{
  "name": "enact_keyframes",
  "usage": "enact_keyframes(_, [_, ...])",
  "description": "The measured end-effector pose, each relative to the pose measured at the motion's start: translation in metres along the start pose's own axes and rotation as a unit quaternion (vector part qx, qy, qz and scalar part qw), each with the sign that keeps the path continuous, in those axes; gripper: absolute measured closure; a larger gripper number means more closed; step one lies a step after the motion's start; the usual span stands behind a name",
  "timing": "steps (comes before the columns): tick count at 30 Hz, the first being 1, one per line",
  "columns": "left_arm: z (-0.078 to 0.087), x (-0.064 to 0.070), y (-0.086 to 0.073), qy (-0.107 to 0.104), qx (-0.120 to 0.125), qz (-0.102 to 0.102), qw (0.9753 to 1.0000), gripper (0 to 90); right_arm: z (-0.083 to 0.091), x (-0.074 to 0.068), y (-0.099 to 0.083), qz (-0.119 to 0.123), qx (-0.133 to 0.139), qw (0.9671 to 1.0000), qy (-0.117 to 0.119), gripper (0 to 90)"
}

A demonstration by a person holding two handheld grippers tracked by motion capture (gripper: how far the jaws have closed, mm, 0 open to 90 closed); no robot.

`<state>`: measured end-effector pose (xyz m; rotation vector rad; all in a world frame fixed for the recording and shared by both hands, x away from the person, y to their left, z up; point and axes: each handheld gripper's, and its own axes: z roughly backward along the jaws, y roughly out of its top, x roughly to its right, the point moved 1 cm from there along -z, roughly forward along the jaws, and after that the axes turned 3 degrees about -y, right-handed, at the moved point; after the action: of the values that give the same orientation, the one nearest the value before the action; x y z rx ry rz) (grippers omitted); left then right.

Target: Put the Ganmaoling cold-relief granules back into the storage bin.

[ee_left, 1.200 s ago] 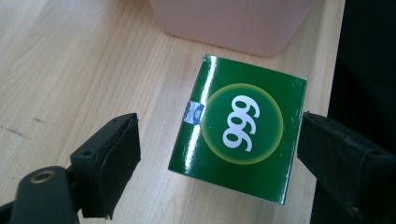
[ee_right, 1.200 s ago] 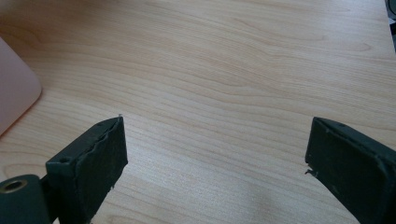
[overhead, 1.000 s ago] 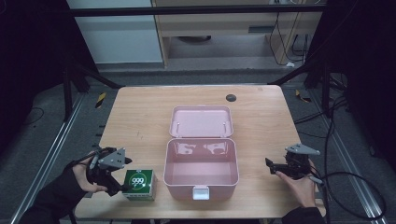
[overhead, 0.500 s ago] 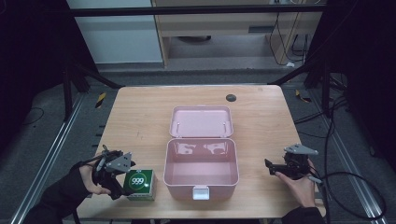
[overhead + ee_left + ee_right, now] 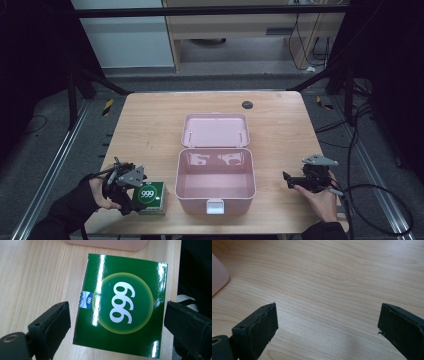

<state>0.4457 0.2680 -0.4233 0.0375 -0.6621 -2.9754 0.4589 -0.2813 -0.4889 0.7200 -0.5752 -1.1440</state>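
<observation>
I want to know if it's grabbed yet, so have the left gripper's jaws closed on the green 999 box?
No, in the left gripper view the left gripper stands open, its jaws either side of the glossy green square 999 box with gaps showing.

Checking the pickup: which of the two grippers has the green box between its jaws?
The left gripper: its open jaws straddle the green 999 box. The right gripper has only bare table between its jaws.

Lab-like recording rig; wooden table (image 5: 150,125) inside black metal frame (image 5: 210,11); loose cables (image 5: 372,200) on grey floor (image 5: 45,145)
</observation>
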Motion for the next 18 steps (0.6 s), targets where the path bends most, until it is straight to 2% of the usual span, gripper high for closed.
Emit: enact_keyframes(18, [-0.021, -0.004, -0.003, -0.020, -0.012, 0.001, 0.9997, 7.1, -0.002, 0.000, -0.001, 0.005, -0.003, 1.0000, -0.002, 2.9])
